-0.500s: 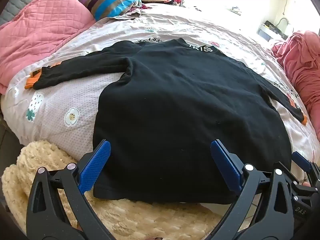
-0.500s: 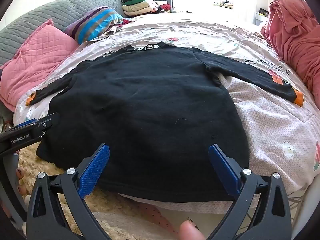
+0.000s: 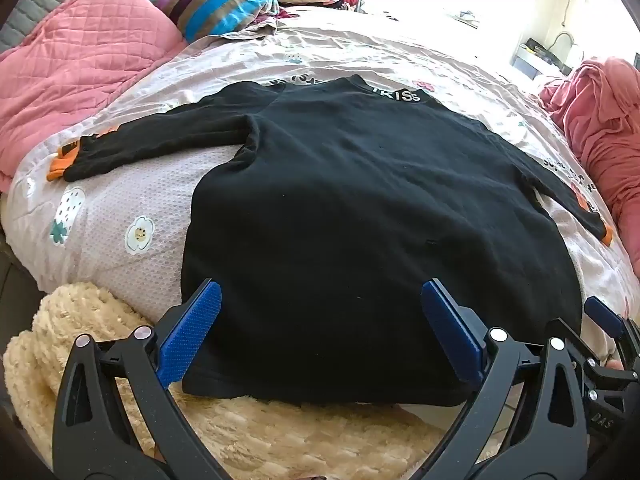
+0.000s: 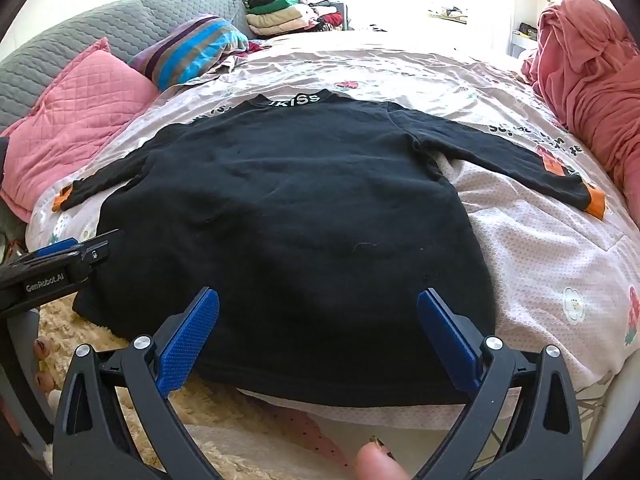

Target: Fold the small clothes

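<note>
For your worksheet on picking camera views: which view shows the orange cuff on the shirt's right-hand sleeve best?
The right wrist view: the orange cuff lies in plain sight at the end of the fully visible sleeve of the black shirt. The left wrist view shows only a sliver at the picture's edge.

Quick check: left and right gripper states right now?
Left gripper: open, holding nothing, poised at the hem of the black sweater.
Right gripper: open, holding nothing, also at the hem.
</note>
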The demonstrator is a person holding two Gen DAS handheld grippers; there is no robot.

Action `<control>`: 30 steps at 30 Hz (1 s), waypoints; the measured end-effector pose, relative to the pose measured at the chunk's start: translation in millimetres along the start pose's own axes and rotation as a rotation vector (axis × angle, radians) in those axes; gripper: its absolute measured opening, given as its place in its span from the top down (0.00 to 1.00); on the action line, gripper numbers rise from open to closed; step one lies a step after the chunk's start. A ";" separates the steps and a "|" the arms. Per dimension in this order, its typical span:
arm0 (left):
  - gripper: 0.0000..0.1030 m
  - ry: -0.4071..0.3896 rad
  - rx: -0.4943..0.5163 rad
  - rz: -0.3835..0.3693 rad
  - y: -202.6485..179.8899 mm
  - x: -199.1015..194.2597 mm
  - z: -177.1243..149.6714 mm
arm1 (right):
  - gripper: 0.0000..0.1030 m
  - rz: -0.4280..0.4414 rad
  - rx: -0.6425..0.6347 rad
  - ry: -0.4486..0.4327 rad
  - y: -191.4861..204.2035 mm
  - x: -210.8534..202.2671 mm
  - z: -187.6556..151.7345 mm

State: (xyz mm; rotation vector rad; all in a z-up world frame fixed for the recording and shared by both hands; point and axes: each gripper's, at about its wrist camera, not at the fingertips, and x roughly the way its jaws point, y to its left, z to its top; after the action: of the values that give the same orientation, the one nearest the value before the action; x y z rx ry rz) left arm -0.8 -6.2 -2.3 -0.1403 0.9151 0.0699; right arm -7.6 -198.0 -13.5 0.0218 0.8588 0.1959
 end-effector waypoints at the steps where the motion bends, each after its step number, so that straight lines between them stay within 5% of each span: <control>1: 0.09 -0.001 0.000 0.000 -0.4 0.1 -0.3 | 0.04 0.000 0.001 0.000 -0.8 0.0 0.3; 30: 0.09 -0.009 0.018 0.001 -2.9 -5.3 4.2 | 0.04 -0.004 -0.009 -0.009 0.9 -2.7 3.3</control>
State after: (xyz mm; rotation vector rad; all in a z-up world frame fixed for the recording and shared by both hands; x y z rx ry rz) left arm -0.4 -8.5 4.7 -0.1225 0.9067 0.0633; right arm -7.0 -197.4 -9.3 0.0123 0.8494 0.1955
